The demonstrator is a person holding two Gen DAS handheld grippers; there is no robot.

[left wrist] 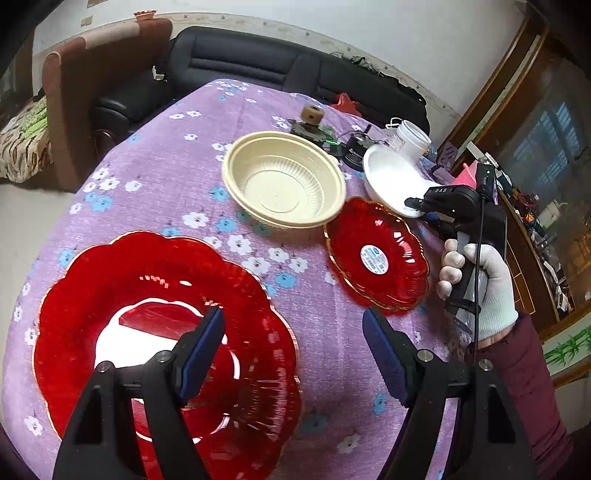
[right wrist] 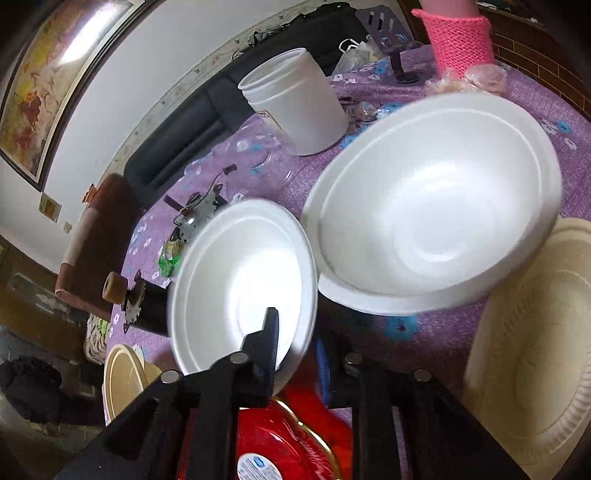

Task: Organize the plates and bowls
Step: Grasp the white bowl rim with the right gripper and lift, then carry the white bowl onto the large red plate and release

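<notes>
In the left wrist view my left gripper (left wrist: 293,336) is open and empty above the purple cloth, at the right edge of a large red plate (left wrist: 110,280). A smaller red plate with a sticker (left wrist: 376,254) lies to the right, a cream bowl (left wrist: 282,177) behind it. My right gripper (left wrist: 413,204) grips the rim of a white foam bowl (left wrist: 391,173). In the right wrist view the right gripper (right wrist: 295,347) is shut on that tilted white bowl (right wrist: 243,280). A second white foam bowl (right wrist: 436,206) sits beside it, with a cream bowl (right wrist: 535,350) at the right and the small red plate (right wrist: 280,443) below.
A white jar (right wrist: 295,99), a pink knitted sleeve (right wrist: 461,40), a phone stand (right wrist: 391,33) and small motor parts (right wrist: 195,218) stand at the table's back. Another cream bowl (right wrist: 122,384) is at the lower left. A dark sofa (left wrist: 258,62) lies beyond the table.
</notes>
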